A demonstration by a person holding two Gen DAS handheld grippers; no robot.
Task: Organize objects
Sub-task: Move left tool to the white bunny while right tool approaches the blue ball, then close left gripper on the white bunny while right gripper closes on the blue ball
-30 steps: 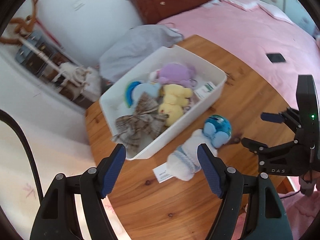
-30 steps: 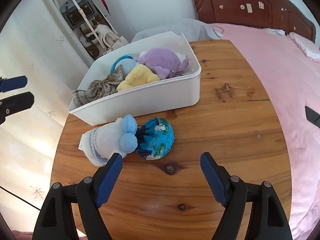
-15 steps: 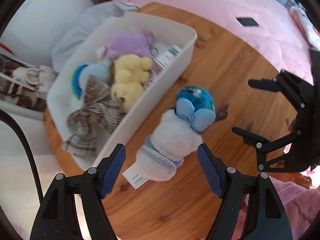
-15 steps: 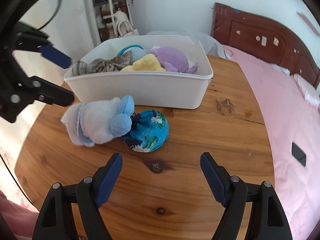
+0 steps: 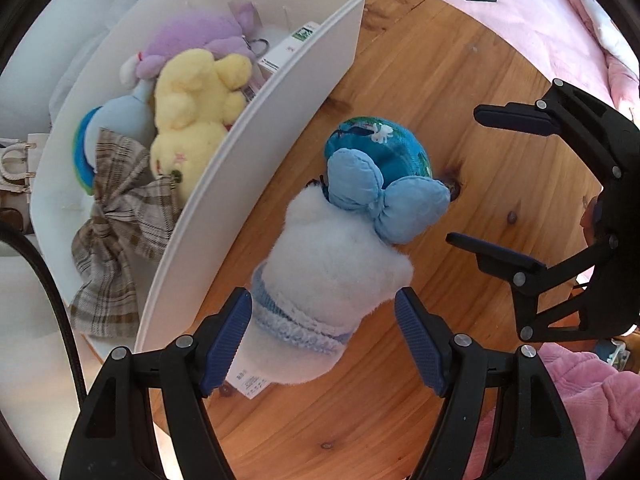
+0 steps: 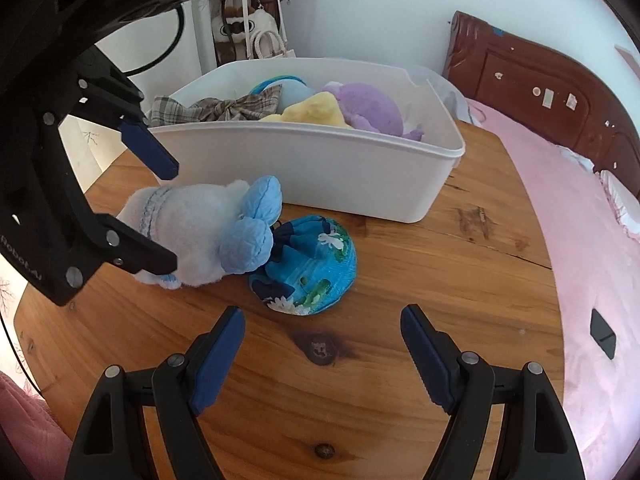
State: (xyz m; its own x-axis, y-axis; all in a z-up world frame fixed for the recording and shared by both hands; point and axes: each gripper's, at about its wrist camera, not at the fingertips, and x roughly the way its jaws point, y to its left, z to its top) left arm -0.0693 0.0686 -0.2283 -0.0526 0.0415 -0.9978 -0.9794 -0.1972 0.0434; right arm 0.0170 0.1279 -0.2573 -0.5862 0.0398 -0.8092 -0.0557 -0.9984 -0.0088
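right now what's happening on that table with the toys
A person with a gripper in each hand is tidying soft toys into a white bin on a round wooden table. The left gripper is open, its fingers on either side of a white plush that lies on the table, not yet gripped. A blue pouch sits against the plush. The right gripper is open near the pouch, holding nothing. Several toys already lie in the bin.

left black two-finger gripper with blue pads [image 5: 323, 330]: jaws spread wide, angled downward | right black two-finger gripper with blue pads [image 6: 323, 350]: jaws spread wide, nothing between, hovering low
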